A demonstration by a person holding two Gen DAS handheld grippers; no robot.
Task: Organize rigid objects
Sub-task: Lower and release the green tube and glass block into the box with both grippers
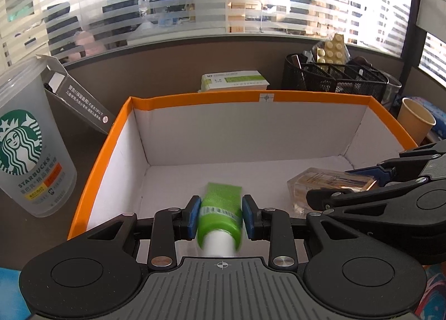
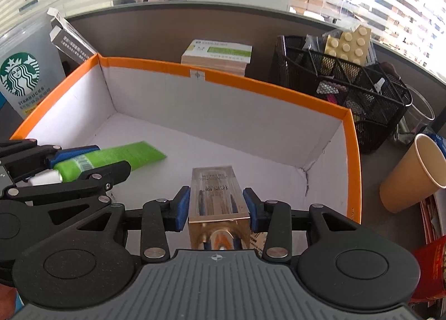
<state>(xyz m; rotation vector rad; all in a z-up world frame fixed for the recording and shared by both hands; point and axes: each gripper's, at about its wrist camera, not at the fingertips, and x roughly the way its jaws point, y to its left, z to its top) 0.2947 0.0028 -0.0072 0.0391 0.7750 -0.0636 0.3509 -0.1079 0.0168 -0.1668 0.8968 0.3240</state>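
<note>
- Left gripper: fingers clamped on green tube, held low inside orange-rimmed box.
- Right gripper: blue pads flank clear perfume bottle; contact cannot be determined. Bottle lies inside same box, right of tube.

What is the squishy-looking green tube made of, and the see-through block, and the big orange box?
The green tube with a white cap looks like soft glossy plastic: flat crimped end. The clear rectangular bottle seems hard glass or acrylic: you see through it. The orange-rimmed white box looks like matte cardboard: folded corner seams.
</note>
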